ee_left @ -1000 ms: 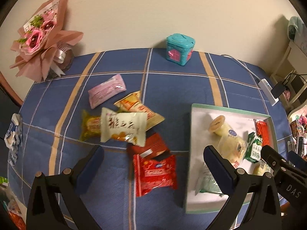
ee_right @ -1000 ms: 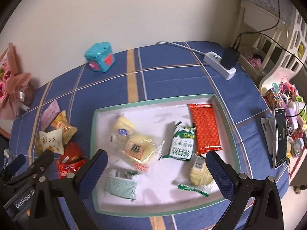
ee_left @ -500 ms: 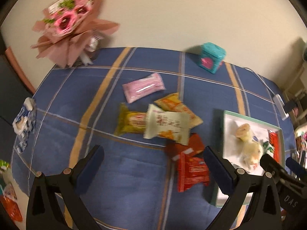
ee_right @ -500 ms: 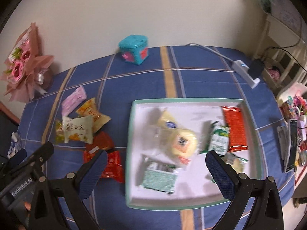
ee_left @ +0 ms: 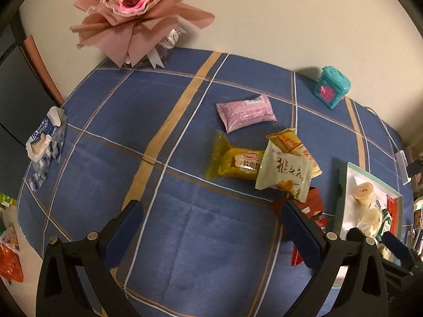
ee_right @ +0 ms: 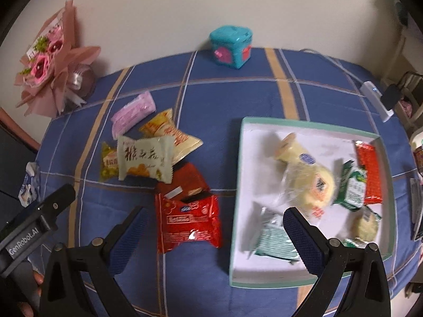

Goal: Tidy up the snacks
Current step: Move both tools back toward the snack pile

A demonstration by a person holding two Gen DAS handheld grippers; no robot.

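A table with a blue checked cloth [ee_right: 224,100] stands against a pale wall. At the back edge sits a teal box [ee_right: 230,46], and in the back left corner leans a pink bouquet [ee_left: 137,13]. A torn white wrapper [ee_left: 43,142] lies at the left edge.

The snacks are in two groups. Loose ones lie in a heap near the middle of the table: a pink pack [ee_left: 246,112] farthest back, then an orange pack [ee_right: 170,137], a yellow pack [ee_left: 238,162] and a white pack [ee_right: 144,161] lying partly on top of them. In front of those are two red packs [ee_right: 189,219], one overlapping the other. On the right side sits a white tray [ee_right: 238,185] with a green rim (already holding some snacks): yellow buns [ee_right: 306,169], a green pack [ee_right: 353,190], a long red pack [ee_right: 370,171] and a pale green pack [ee_right: 272,237].

The left gripper [ee_left: 211,227] hangs over bare cloth, jaws wide apart and holding nothing. The right gripper [ee_right: 214,235] hangs over the front red pack and the tray's left edge, jaws wide apart too, holding nothing.
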